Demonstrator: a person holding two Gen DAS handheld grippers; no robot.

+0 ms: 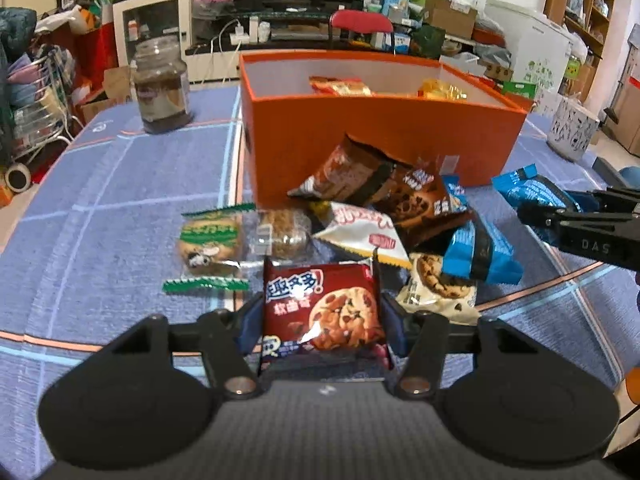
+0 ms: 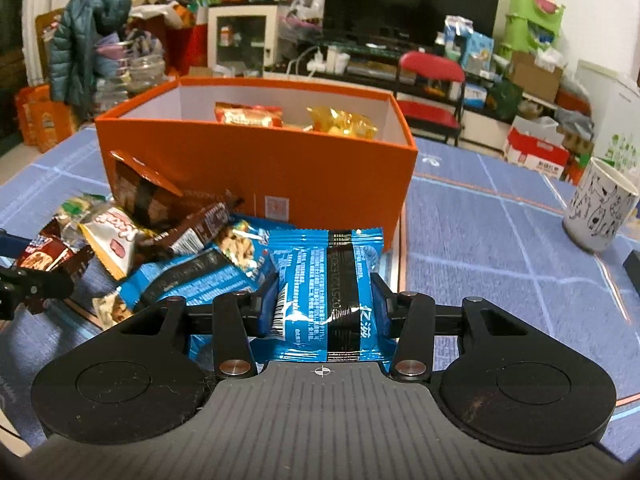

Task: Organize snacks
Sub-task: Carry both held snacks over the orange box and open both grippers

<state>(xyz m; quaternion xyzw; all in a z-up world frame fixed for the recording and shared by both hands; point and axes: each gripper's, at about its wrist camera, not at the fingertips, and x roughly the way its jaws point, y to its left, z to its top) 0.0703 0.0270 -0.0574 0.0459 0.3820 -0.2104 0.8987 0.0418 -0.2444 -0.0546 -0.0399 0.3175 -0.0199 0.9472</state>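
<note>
Fingers of the left gripper (image 1: 322,318) clamped on a red cookie packet (image 1: 324,314), one blue pad against each side edge; packet face-up, printed cookie showing. Fingers of the right gripper (image 2: 323,304) likewise closed on a blue snack packet (image 2: 326,292), back seam and barcode facing the camera. From the left wrist view the right gripper (image 1: 560,216) enters at the right edge with that blue packet (image 1: 528,190) in its tips.

Orange box (image 2: 256,160) stands open on the blue checked tablecloth (image 2: 500,248), directly ahead of both grippers. Two packets inside against the far wall: a red-orange one (image 2: 248,114) and a yellow one (image 2: 342,120).

Loose pile lies on the cloth in front of the box. Brown packet (image 1: 348,170) leans against the box's front wall. Near it: white-and-yellow packet (image 1: 366,234), dark chocolate-chip cookie packet (image 1: 416,196), second blue packet (image 1: 480,250) resting on a cream cookie packet (image 1: 434,288). Green-edged clear packet (image 1: 210,244) sits left of the pile, a clear-wrapped biscuit (image 1: 282,232) just beside it.

Glass jar (image 1: 160,88) with dark contents stands left of the box, well apart from the pile. Patterned white cup (image 2: 598,204) stands to the right of the box near the cloth's edge.
</note>
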